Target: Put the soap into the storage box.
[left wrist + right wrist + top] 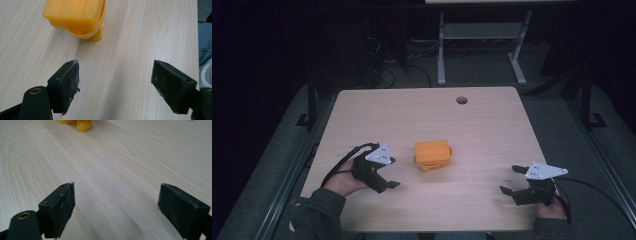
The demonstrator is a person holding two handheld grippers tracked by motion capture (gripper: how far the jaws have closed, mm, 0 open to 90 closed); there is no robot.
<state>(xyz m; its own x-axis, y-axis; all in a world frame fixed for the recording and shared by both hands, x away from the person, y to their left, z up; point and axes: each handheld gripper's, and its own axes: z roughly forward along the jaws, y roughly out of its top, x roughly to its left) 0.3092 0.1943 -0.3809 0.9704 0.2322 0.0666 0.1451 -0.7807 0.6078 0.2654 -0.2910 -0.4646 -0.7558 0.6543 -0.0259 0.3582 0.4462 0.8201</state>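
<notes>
High view showed the orange plastic object (433, 155) lying near the middle of the frame on the pale wooden surface (482, 125). Its long axis seemed to run from left to right. The left gripper (387, 176) stood just to its lower left, jaws wide apart and holding nothing. The right gripper (511, 180) waited well apart in the lower right of the frame, also wide open and empty. In the left gripper view the object (75, 17) sat at the upper left, ahead of the jaws, so I judged the left hand to be the nearer one.
</notes>
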